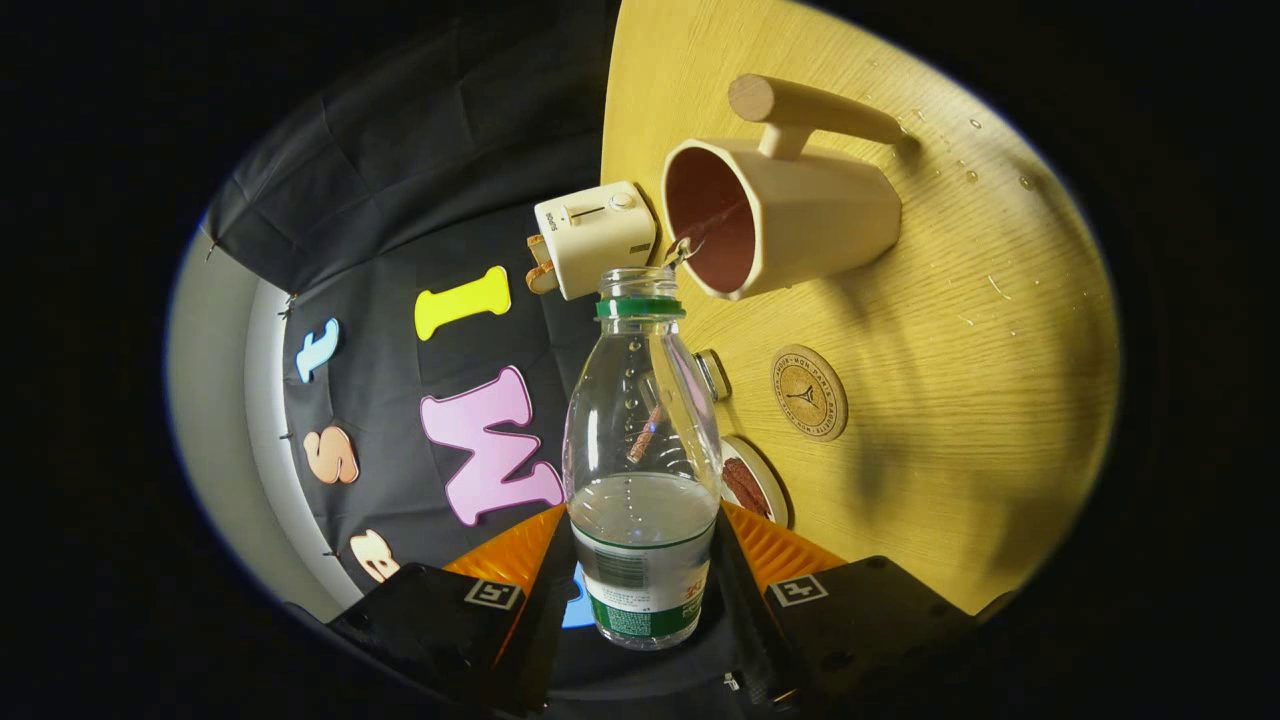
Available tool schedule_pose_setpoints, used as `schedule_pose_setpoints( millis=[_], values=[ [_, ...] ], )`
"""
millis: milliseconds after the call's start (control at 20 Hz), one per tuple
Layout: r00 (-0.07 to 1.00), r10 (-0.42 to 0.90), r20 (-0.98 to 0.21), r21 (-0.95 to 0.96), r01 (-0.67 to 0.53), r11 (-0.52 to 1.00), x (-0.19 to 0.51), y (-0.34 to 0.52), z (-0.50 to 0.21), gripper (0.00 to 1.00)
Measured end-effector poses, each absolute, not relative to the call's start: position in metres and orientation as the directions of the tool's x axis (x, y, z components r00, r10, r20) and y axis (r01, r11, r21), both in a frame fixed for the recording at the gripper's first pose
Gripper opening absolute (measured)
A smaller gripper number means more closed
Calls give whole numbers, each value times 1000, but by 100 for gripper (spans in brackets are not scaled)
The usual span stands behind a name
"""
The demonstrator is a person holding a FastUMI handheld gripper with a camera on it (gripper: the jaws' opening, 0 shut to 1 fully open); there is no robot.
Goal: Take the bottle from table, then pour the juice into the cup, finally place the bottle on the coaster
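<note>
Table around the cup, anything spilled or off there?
Yes. Small clear droplets dot the wooden table beyond the cup, near its handle, which looks like splashed liquid. The gripper is shut on the bottle, tilted with its open mouth at the cup's rim, a thin stream running in. The coaster looks dry.

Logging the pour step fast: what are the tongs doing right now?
Tongs: shut on the bottle, gripped at its lower body, its open mouth tipped toward the cup.
</note>
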State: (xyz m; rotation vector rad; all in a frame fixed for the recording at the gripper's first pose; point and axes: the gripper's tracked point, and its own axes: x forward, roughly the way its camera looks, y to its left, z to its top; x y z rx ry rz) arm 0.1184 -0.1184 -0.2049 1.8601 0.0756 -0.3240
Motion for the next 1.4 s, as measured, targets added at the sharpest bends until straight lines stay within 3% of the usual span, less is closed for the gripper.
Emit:
schedule_pose_setpoints(
  millis=[1000,1400],
  values=[
    [953,-237,-189,894,68,-443,142,-136,-178,75],
    [932,-335,-137,867,-51,-497,145,-154,-161,75]
  ],
)
